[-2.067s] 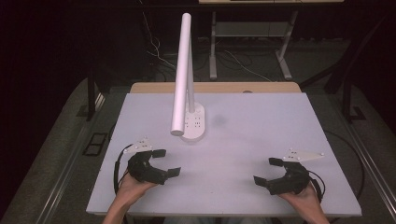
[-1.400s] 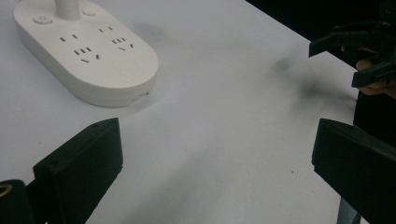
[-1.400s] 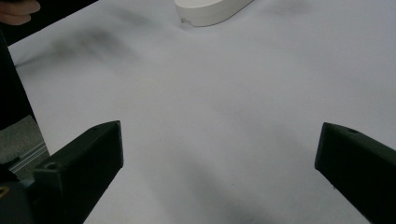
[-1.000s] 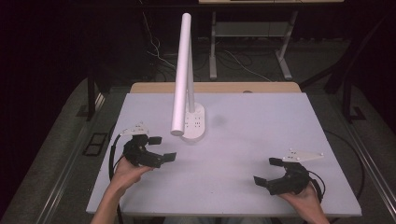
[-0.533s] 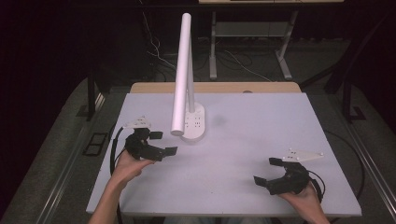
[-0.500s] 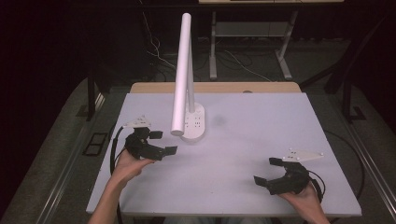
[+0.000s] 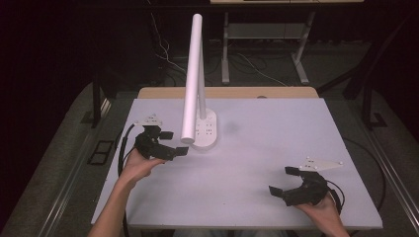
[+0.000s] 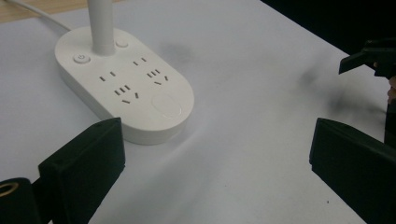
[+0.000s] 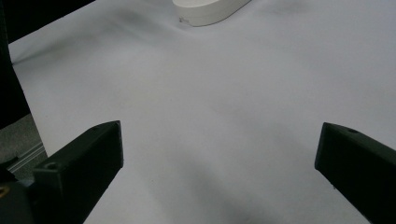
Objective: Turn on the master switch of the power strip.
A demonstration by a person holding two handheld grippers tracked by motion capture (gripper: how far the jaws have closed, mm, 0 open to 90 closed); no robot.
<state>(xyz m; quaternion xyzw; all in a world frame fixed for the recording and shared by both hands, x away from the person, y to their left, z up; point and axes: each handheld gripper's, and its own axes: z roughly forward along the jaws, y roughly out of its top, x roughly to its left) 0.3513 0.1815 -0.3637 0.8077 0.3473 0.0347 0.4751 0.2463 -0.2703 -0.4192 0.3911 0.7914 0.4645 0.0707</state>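
High view: a white bench (image 7: 257,148) carries a white desk lamp (image 7: 193,84), its oval base (image 7: 203,131) sitting left of centre toward the far side, with a thin stem rising from it and a long tube-shaped head slanting forward over the base. The left hand-held gripper (image 7: 174,143) is held just left of the base, its jaws wide apart and pointing right, the nearer jaw tip close beside the base's near left edge without touching it as far as I can see. A black cable (image 7: 122,148) loops from it toward the near side, and a hand (image 7: 136,165) grips it from behind. The right hand-held gripper (image 7: 284,180) is well apart from the lamp, near the right front corner of the bench, jaws also wide and pointing left, held by the other hand (image 7: 323,210).

In the left gripper view the base (image 8: 123,88) shows two sets of socket holes, a power button (image 8: 81,59) and a second small round button beside the stem, plus a round touch pad at the near end; the white cord (image 8: 32,11) runs off toward the far edge. A faint dark smudge (image 8: 175,49) marks the bench beyond it. The right gripper view looks between its spread jaws at bare bench, with the end of the base (image 9: 210,10) at the top
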